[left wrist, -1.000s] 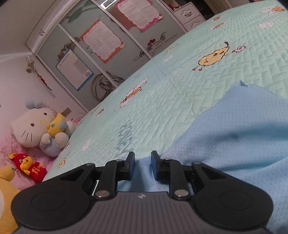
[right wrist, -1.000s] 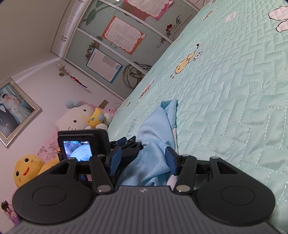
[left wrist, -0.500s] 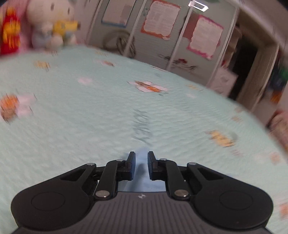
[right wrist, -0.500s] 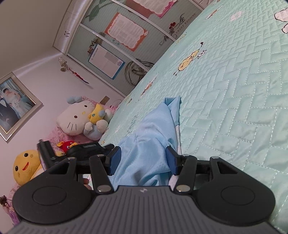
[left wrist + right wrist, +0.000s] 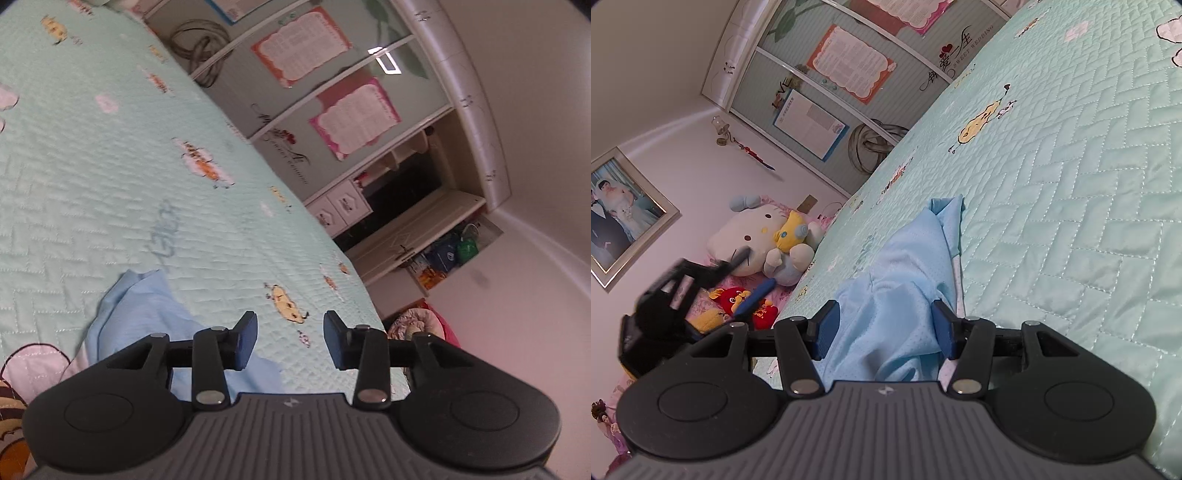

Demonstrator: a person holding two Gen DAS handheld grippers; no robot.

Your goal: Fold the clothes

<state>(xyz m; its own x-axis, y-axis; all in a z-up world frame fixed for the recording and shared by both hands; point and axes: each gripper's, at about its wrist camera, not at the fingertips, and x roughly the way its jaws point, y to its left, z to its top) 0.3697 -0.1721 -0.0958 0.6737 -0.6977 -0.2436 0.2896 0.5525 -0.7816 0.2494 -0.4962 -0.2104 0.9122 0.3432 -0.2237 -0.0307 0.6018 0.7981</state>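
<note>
**Blue garment on a quilted bed, one hand-held gripper around it, the other letting go**

A light blue garment (image 5: 905, 280) lies on a mint-green quilted bed (image 5: 1071, 184). Seen from the right wrist, its long axis runs away from the camera toward the wardrobe (image 5: 827, 74) at the far edge of the bed, ending in a narrow, folded tip. Its near end is bunched and raised.

The right hand-held gripper (image 5: 884, 328) points nearly level along the garment, tilted slightly down toward the bed. Its two blue pads sit on either side of the bunched cloth, which fills the gap between them. Whether the pads actually press on the fabric cannot be told.

The left hand-held gripper (image 5: 290, 339) is rolled, so the bed slopes steeply across its view. Its jaws are opening, and nothing lies between them; only bedspread shows in the gap. The garment (image 5: 147, 314) sits below and to the left of its left finger, released.

Only the right wrist view shows the left hand-held gripper (image 5: 701, 291) from outside, blurred and dark, to the garment's left, in front of plush toys (image 5: 764, 243) and a framed photograph (image 5: 620, 210). Only the left wrist view shows the wardrobe's open shelves and drawers (image 5: 343, 203) beyond the bed.
</note>
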